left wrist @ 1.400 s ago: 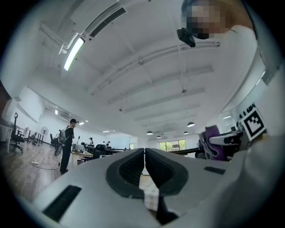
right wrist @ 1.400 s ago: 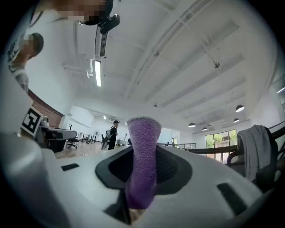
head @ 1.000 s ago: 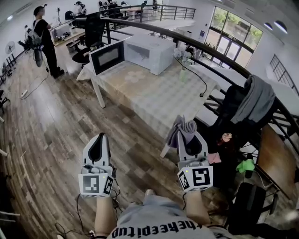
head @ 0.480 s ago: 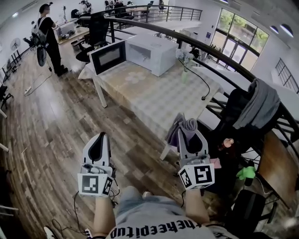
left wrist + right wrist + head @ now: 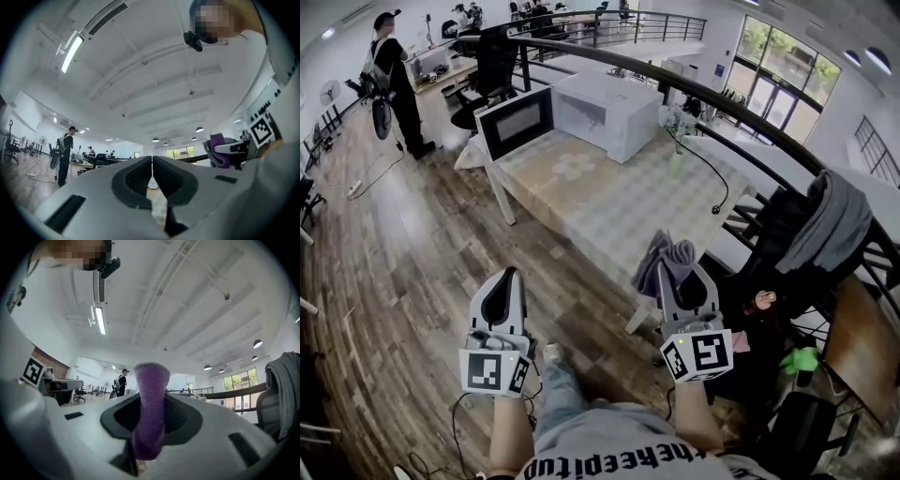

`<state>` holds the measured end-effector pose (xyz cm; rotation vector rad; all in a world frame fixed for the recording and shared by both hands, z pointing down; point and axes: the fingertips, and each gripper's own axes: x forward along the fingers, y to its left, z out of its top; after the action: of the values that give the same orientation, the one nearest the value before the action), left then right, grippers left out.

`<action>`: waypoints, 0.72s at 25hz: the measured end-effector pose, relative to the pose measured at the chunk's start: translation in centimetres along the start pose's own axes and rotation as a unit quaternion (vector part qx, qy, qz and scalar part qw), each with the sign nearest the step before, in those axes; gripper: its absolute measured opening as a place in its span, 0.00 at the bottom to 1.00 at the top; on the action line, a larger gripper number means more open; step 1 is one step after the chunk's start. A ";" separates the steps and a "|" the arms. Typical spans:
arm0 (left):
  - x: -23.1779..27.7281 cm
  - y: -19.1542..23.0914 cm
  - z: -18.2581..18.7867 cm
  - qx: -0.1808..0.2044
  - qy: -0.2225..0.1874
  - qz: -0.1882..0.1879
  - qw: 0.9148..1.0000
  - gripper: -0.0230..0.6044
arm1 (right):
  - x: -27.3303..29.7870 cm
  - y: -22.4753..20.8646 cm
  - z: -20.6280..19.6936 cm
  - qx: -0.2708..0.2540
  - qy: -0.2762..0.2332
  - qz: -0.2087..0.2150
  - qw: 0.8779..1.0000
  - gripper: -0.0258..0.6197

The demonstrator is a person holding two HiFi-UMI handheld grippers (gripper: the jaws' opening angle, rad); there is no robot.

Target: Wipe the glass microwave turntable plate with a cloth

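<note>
A white microwave stands at the far end of the table, its door swung open to the left. The glass turntable plate is not visible. My right gripper is shut on a purple-grey cloth, which stands up between its jaws as a purple fold. It hovers near the table's near corner. My left gripper is shut with nothing in it, jaws pressed together, over the wooden floor left of the table.
A person stands far left by desks and office chairs. A dark curved railing runs behind the table. A vase of flowers and a black cable sit on the table. A chair with a grey garment stands right.
The view has shifted slightly closer to the table; my leg has stepped forward. Both grippers keep their pose, the right still holding the cloth.
</note>
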<state>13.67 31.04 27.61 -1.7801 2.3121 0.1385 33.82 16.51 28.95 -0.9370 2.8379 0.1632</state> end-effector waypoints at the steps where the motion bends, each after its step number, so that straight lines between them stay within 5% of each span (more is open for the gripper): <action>1: 0.9 0.7 -0.3 -0.001 -0.001 -0.002 1.000 0.05 | 0.9 -0.1 -0.2 0.000 0.001 -0.003 1.000 0.21; 18: 15.2 15.3 -4.2 -0.025 0.000 -0.026 0.999 0.05 | 19.3 1.4 -2.2 0.007 0.005 -0.050 0.999 0.21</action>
<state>-5.20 19.85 27.33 -1.8633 2.2785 0.1902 17.42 6.10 27.86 -1.0781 2.7884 0.1285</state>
